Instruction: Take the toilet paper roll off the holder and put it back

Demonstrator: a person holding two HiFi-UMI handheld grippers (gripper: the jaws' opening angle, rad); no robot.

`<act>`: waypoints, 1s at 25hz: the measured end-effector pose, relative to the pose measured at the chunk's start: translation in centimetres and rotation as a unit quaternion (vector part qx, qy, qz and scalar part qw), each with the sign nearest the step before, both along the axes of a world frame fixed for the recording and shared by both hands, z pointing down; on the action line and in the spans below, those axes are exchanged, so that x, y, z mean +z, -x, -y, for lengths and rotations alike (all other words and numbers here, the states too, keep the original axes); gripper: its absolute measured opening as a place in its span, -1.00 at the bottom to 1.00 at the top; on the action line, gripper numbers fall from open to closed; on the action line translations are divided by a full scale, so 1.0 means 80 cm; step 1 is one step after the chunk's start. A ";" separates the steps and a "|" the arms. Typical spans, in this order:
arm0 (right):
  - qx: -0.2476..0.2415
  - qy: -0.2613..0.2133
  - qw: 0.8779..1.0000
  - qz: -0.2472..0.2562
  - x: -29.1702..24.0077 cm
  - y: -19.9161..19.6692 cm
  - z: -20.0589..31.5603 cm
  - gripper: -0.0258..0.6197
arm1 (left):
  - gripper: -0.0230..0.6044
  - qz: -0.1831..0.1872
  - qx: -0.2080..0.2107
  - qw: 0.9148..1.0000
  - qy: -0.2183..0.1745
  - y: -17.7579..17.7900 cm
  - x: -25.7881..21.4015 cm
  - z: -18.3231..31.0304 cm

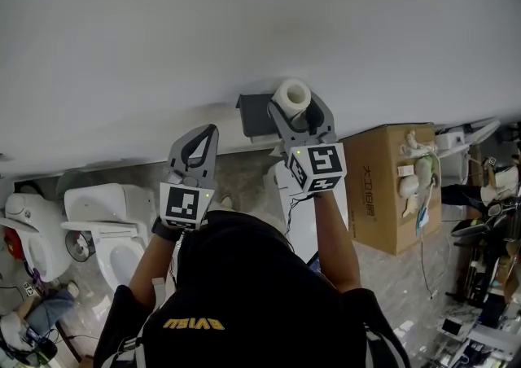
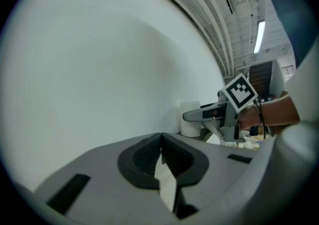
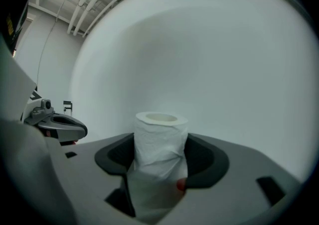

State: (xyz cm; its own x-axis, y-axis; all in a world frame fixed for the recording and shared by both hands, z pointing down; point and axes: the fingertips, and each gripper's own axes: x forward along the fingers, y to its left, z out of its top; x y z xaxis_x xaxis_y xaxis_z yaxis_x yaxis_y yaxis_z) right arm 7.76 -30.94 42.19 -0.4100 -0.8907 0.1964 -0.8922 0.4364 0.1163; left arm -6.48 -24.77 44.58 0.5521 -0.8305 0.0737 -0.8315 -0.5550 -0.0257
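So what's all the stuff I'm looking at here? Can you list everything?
Wall: one, white, straight ahead.
Roll: one, white, upright by the wall, between the right gripper's jaws.
Holder: one, dark grey, on the wall, just left of the roll.
Toilets: two, white, on the floor at lower left.
Box: one, brown cardboard, on the floor at right.
Clutter: many bits, mixed colours, right edge; too small to tell apart.
Left gripper: one, grey, jaws together, left of the holder.
Right gripper: one, grey, jaws closed on the roll.
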 end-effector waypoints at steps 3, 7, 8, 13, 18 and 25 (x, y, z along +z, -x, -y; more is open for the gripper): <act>-0.001 0.000 1.000 0.000 0.000 0.001 0.001 -0.02 | -0.89 0.004 0.002 1.000 0.001 0.000 0.002 0.000; -0.003 -0.002 1.000 -0.002 -0.001 0.003 0.001 -0.01 | -0.89 0.003 -0.001 1.000 0.000 0.002 0.001 0.000; -0.004 -0.003 1.000 -0.004 -0.001 0.004 0.001 -0.01 | -0.89 0.000 -0.002 1.000 -0.002 0.002 0.000 0.001; -0.008 -0.006 1.000 0.001 -0.003 0.005 -0.001 0.01 | -0.89 0.007 -0.002 1.000 -0.003 0.001 0.000 0.000; -0.002 -0.008 1.000 0.001 -0.005 0.003 -0.001 0.02 | -0.89 0.011 -0.003 1.000 -0.008 0.000 -0.003 -0.001; 0.004 -0.007 1.000 -0.003 -0.007 0.002 -0.005 0.07 | -0.89 0.011 -0.005 1.000 -0.006 0.004 -0.003 -0.003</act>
State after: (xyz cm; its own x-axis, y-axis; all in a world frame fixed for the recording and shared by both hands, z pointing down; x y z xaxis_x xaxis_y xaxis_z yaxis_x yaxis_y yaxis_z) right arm 7.60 -30.55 41.61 -0.4017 -0.8967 0.1860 -0.8949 0.4275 0.1280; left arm -6.76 -24.54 44.36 0.5418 -0.8372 0.0750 -0.8364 -0.5458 -0.0502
